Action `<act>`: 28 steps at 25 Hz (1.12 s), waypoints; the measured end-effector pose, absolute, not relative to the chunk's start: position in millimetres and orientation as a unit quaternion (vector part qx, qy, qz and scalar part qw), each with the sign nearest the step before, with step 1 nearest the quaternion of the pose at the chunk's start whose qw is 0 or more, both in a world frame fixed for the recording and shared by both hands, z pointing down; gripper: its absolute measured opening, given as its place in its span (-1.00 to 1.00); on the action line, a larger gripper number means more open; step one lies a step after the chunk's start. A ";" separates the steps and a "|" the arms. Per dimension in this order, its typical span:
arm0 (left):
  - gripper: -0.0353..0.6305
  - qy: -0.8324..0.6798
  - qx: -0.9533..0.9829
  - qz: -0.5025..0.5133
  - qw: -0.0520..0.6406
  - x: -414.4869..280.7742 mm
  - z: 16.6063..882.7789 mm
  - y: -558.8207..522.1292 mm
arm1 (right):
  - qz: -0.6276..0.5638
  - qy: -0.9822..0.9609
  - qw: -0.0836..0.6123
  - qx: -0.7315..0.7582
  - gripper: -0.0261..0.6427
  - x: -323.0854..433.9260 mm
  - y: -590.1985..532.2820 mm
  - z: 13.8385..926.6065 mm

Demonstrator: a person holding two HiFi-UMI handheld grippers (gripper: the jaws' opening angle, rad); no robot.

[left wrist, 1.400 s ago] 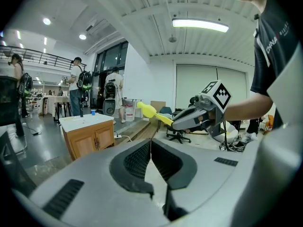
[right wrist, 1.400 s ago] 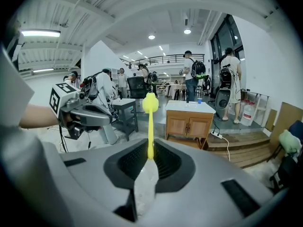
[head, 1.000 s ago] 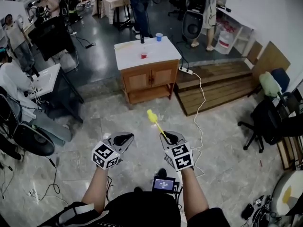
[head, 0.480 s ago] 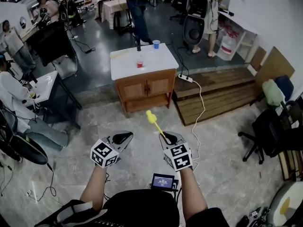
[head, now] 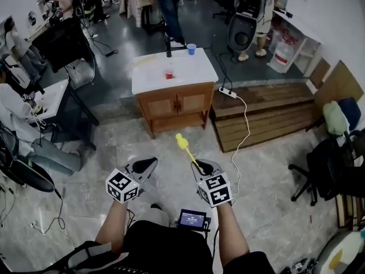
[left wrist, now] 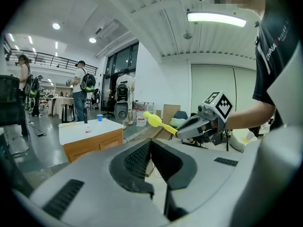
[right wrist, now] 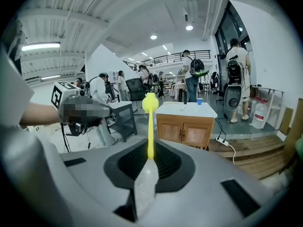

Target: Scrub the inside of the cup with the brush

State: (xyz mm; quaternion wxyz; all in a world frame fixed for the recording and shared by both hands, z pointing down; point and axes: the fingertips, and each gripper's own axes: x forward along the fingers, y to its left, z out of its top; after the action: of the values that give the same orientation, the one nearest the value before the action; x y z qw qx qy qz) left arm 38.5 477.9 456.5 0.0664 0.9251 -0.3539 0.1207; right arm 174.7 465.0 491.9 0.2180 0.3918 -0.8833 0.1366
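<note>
Progress nil on the scrub: brush in hand, cups not reached.
R gripper point(head: 203, 166) is clamped on the yellow brush point(head: 187, 148) by its handle, head fwd. L gripper point(head: 145, 166) has jaws closed w/ nothing between them. On the white-topped cabinet point(head: 194, 67) stand a red cup point(head: 169, 73) and a blue cup point(head: 191, 48), well apart from both grippers; can't tell which is ours. Left to do, we reckon: reach the cabinet, steady a cup, get the brush inside, scrub.
</note>
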 end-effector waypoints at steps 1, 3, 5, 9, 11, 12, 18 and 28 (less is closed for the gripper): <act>-0.87 -0.355 0.924 0.121 0.067 37.3 457.0 472.8 | 0.139 -0.884 0.218 0.389 -0.79 173.6 460.2 493.3; -0.88 -0.354 0.924 0.133 0.059 35.6 460.7 461.5 | 0.142 -0.885 0.218 0.385 -0.79 170.5 449.1 496.4; -0.88 -0.348 0.924 0.154 0.044 35.4 467.2 445.4 | 0.143 -0.885 0.219 0.384 -0.79 168.8 433.5 500.1; -0.88 -0.335 0.928 0.157 0.037 32.3 472.9 401.2 | 0.142 -0.883 0.223 0.387 -0.79 165.2 392.7 502.1; -0.88 -0.331 0.932 0.139 0.048 29.0 468.9 376.1 | 0.135 -0.883 0.225 0.389 -0.79 161.1 368.6 497.1; -0.88 -0.329 0.934 0.130 0.055 27.1 466.0 363.6 | 0.131 -0.883 0.226 0.389 -0.79 158.2 355.9 493.6; -0.88 -0.318 0.939 0.112 0.073 1.8 451.1 287.7 | 0.120 -0.884 0.215 0.397 -0.79 129.8 278.7 471.0; -0.88 -0.323 0.936 0.111 0.083 -42.3 453.7 215.0 | 0.115 -0.878 0.217 0.412 -0.79 85.1 206.3 466.8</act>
State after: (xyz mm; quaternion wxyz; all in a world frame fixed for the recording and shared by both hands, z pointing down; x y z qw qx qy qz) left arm -42.3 215.0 453.7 0.0825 0.9362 -0.3231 0.1108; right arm 85.1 206.3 466.8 0.2173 0.4116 -0.8776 0.1148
